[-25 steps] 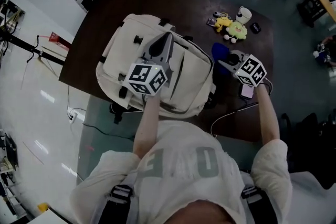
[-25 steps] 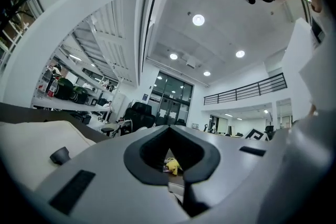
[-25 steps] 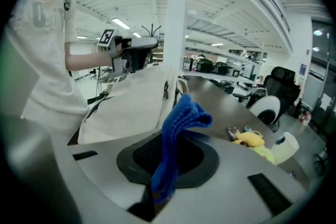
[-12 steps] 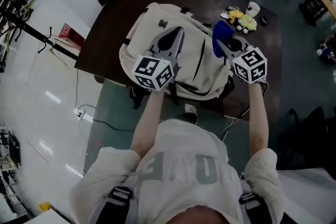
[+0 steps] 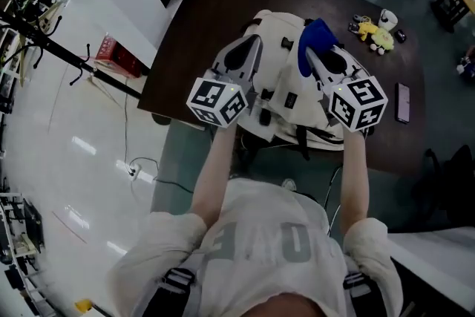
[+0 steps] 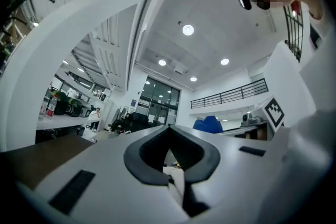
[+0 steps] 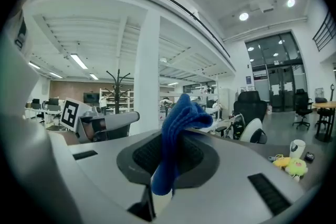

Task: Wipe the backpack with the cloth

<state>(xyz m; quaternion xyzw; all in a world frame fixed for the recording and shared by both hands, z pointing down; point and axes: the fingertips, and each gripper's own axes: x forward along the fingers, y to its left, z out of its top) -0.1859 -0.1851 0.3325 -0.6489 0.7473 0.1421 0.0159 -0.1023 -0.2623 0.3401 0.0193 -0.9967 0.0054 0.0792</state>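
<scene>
**Cloth gripped, bag held, wiping not yet begun**

Head view: I see the cream backpack [image 5: 280, 89] at the near edge of the dark desk [image 5: 200, 26]. It is bunched up rather than lying flat. The left gripper [image 5: 251, 42] sits over the backpack's left side and the right gripper [image 5: 313, 59] over its right side. The blue cloth [image 5: 318, 35] is bunched at the right gripper's tip, above the backpack's top. From here I cannot tell whether the cloth touches the fabric. Plush toys [image 5: 373, 32], a mug [image 5: 387, 17] and a phone [image 5: 403, 102] lie to the right of the backpack, well apart from it.

Left gripper view: the jaws are closed, their tips meeting. A pale strip [image 6: 177, 178] is pinched low between them, which I take for a strap or fold of the backpack. The camera points up toward the ceiling lights.

Right gripper view: the jaws are clamped on the cloth, which rises from between the pads and flops over the tips. The toys and mug show far off to the right.

My reading is that the cloth is in hand and the backpack is steadied. No pass over the fabric shows, so I judge that all the wiping is left to do.
</scene>
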